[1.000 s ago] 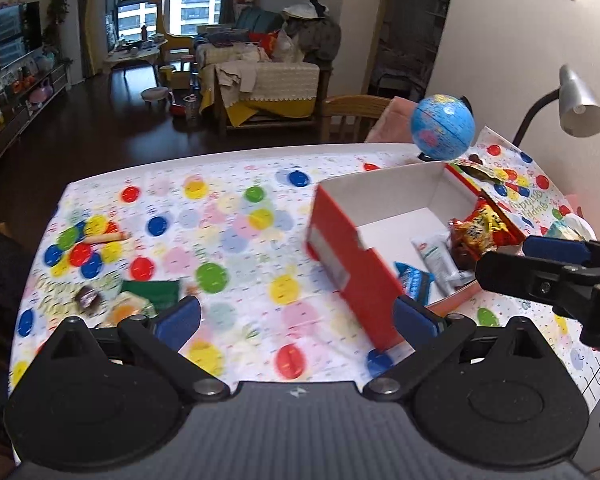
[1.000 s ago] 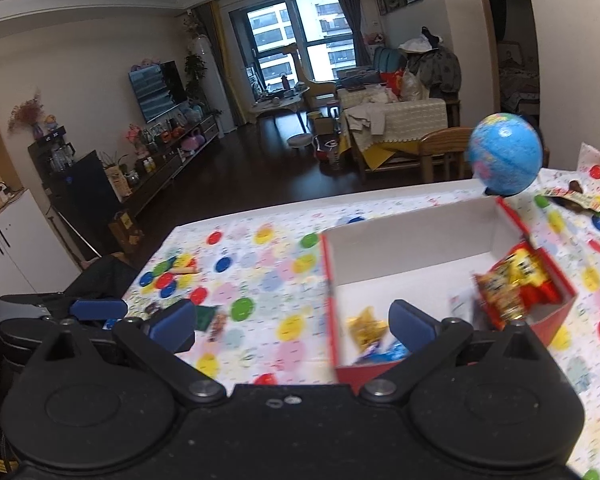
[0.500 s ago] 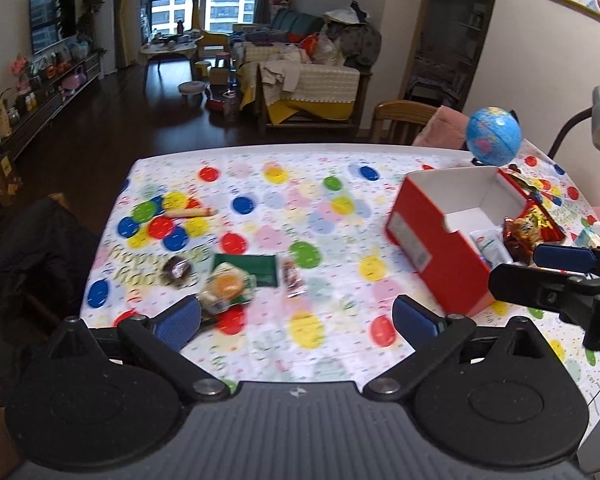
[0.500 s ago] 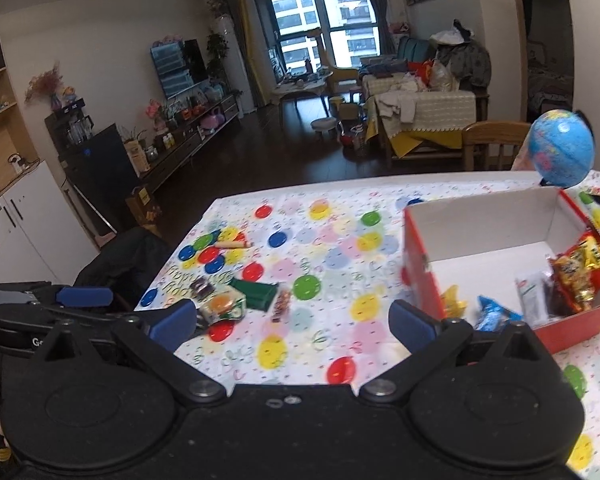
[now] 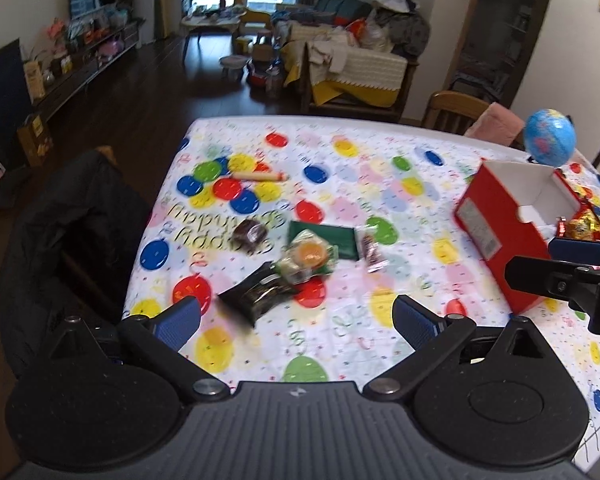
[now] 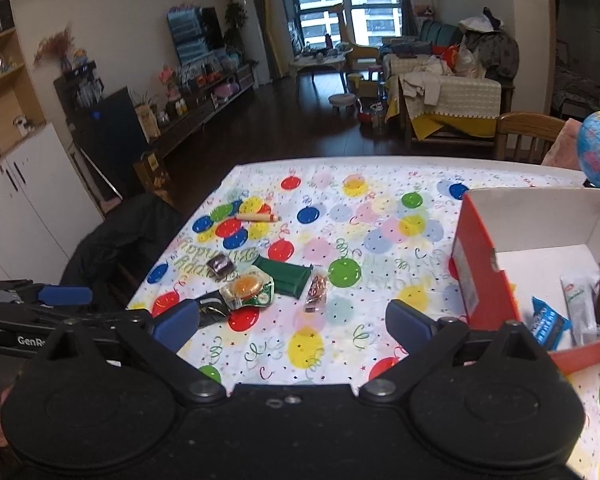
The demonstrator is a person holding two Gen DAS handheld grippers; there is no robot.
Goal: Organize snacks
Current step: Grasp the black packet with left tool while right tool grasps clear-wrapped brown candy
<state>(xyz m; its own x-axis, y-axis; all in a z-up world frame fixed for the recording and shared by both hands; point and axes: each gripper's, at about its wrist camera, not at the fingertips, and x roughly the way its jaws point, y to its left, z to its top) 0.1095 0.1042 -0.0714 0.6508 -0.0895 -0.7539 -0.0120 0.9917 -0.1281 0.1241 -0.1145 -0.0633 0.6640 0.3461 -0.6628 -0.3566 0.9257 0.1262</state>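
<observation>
While both grippers hang above the near edge of the counter [image 5: 364,208] with its balloon-print cloth, neither has hold of anything: the left gripper [image 5: 296,320] has its jaws spread wide over a black snack packet [image 5: 256,292], and the right gripper [image 6: 292,326] is just as wide open over bare cloth. Loose snacks lie in a cluster toward the left side: a clear-wrapped orange cake [image 6: 248,290] overlapping a dark green packet [image 6: 286,276], a small brown bar [image 6: 317,292] just beside them, and a round dark sweet [image 5: 251,233] farther back. At the right stands the red box [image 6: 476,264], open-topped, already holding a blue packet [image 6: 548,322], a white sachet [image 6: 580,304] and a red-yellow bag [image 5: 580,226].
</observation>
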